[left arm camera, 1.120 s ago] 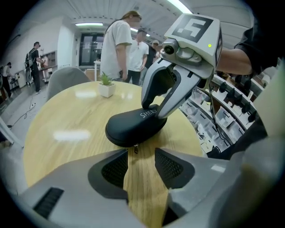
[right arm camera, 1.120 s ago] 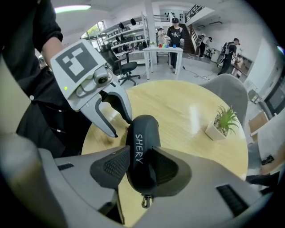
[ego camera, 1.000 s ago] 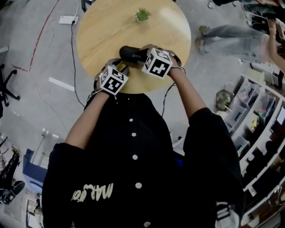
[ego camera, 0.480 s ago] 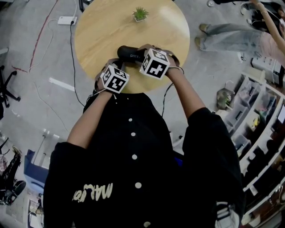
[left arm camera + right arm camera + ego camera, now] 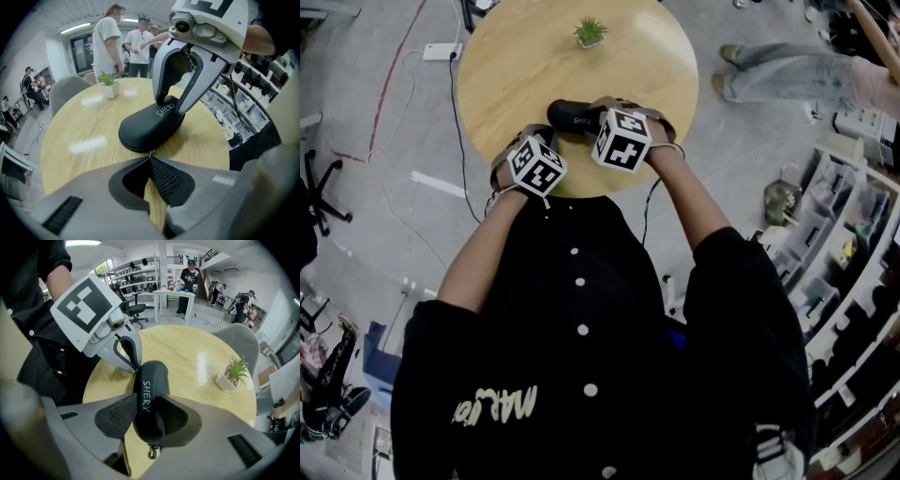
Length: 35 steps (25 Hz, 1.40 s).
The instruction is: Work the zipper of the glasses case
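Head view: black case (image 5: 570, 114) flat on the near part of a round wooden counter (image 5: 516, 66), small potted plant (image 5: 590, 31) near the far edge, well apart from it. Right tongs (image 5: 602, 116) across the case's right half, left tongs (image 5: 553, 141) at its near-left end, marker cubes of both facing up. Left gripper view: left tongs pressed together, pinching a small metal pull (image 5: 150, 153) right at the case's near rim, meshed pads meeting tip to tip. Beyond, case stretching away toward the right, white lettering on its lid, right tongs straddling its far end from above, one finger on each side. Plant farther left on the counter, people (image 5: 107, 37) standing past the far edge. Right gripper view: right tongs clamped on the case, both pads against its sides, case running away between them. Small metal ring (image 5: 152, 453) hanging from the near end. At the far end, tips of the left tongs together, touching the case's rim. Plant at the far right.
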Each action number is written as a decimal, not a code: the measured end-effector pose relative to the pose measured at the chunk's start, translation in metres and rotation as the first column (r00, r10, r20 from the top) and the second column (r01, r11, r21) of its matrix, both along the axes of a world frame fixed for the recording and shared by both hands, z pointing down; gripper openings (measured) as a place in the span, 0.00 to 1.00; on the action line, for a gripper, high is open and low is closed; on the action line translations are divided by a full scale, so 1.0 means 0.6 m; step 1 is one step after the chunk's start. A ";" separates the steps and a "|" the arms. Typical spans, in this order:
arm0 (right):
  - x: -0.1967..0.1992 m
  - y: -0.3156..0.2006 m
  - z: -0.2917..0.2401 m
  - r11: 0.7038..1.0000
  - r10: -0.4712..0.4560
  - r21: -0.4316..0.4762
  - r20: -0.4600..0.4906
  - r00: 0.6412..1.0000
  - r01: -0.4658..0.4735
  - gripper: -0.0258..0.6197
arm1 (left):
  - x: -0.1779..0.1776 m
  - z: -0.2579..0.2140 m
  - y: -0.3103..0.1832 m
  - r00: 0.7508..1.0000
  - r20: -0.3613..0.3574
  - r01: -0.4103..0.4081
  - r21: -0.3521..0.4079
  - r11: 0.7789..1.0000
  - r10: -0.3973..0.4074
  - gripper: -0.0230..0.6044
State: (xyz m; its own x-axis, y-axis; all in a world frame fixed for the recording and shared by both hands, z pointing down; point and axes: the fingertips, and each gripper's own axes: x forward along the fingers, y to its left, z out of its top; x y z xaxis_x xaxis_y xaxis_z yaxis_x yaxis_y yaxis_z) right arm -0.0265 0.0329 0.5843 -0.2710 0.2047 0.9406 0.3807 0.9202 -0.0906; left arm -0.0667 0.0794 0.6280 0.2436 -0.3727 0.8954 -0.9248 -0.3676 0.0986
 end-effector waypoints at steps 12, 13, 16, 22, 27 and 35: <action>0.003 0.001 -0.002 0.999 0.004 0.033 0.005 1.000 -0.004 0.28 | -0.032 0.003 -0.006 0.962 0.134 -0.238 -0.021 0.971 0.239 0.04; 0.004 0.002 -0.001 0.999 0.006 0.036 0.007 1.000 -0.006 0.28 | -0.037 0.004 -0.007 0.958 0.138 -0.249 -0.024 0.968 0.249 0.04; 0.004 0.003 -0.001 0.999 0.009 0.041 0.011 1.000 -0.009 0.28 | -0.046 0.004 -0.013 0.939 0.158 -0.306 -0.030 0.952 0.307 0.04; 0.002 0.003 -0.006 0.999 0.002 0.048 0.007 1.000 -0.002 0.29 | -0.063 -0.002 -0.032 0.871 0.209 -0.447 -0.042 0.894 0.445 0.04; 0.003 0.004 -0.003 0.998 0.010 0.057 0.018 1.000 -0.011 0.29 | -0.072 -0.002 -0.049 0.807 0.229 -0.546 -0.058 0.835 0.544 0.04; 0.006 0.004 -0.004 0.997 0.013 0.081 0.019 1.000 -0.014 0.29 | -0.065 -0.013 -0.078 0.678 0.255 -0.695 -0.084 0.714 0.690 0.04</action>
